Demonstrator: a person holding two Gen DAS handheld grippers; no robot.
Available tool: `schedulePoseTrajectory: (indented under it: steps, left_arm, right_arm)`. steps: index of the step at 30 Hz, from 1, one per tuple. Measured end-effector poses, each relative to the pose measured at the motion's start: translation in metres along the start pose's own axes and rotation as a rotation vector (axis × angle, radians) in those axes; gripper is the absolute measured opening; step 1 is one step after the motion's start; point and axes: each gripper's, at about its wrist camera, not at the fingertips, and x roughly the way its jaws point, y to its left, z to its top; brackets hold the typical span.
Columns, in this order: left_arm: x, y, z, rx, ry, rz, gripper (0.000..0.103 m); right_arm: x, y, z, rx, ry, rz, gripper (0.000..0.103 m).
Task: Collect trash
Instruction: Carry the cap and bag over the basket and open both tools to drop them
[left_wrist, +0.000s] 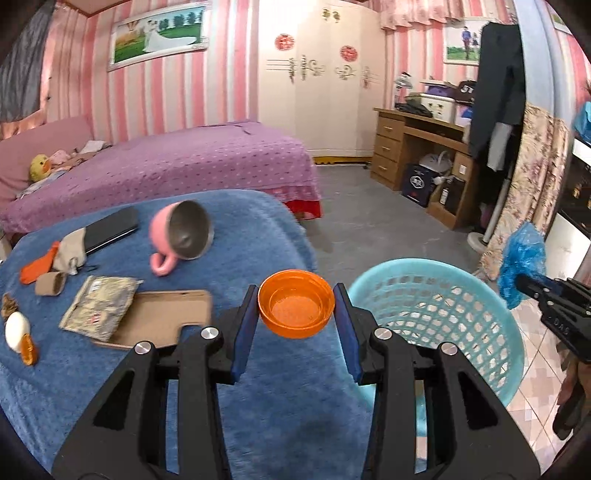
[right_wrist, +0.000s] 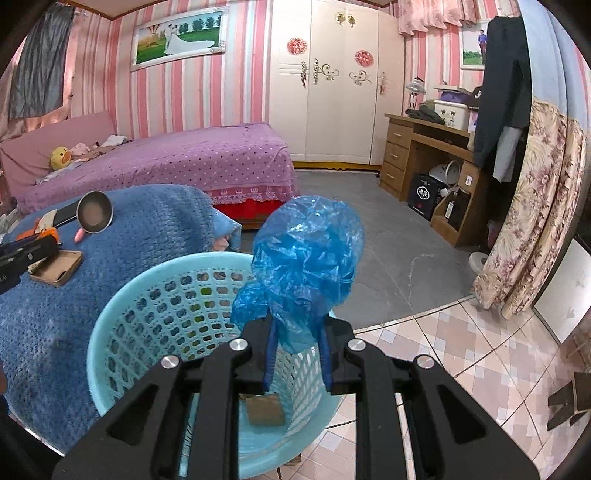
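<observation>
Two grippers, each clamping one item: orange cap (left_wrist: 296, 308), blue bag (right_wrist: 308, 258).

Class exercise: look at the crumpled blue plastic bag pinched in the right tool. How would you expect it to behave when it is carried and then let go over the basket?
The blue plastic bag looks thin and crinkled, so probably floppy and very light. It billows above the right tool, so it may spring open once released. Being so light, it might drift instead of dropping straight into the basket.
</observation>
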Motion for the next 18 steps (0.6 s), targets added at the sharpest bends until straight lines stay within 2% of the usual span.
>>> schedulePoseTrajectory:
  steps: [5,9,12,13,15,18]
  left_arm:
    - [0.017,-0.029,-0.003,0.018,0.014,-0.018,0.039]
    - [0.033,-0.042,-0.004,-0.017,0.055,-0.051,0.039]
    - [0.043,-0.056,-0.006,0.017,0.071,-0.049,0.041]
    - [0.045,-0.059,-0.007,0.034,0.070,-0.049,0.044]
    - [0.046,-0.063,-0.006,0.055,0.063,-0.036,0.069]
    - [0.044,-0.057,-0.003,0.037,0.051,-0.031,0.079]
  right_arm:
    - [0.009,-0.002,-0.004,0.010,0.017,0.007,0.020]
    - [0.013,0.000,-0.003,-0.003,0.020,0.001,0.019]
    - [0.014,0.001,-0.001,0.003,0.021,0.001,0.019]
    - [0.014,0.001,-0.002,0.005,0.023,0.002,0.019]
    - [0.014,0.002,-0.003,0.002,0.026,0.000,0.019]
    - [0.014,0.003,-0.004,-0.003,0.030,-0.002,0.019]
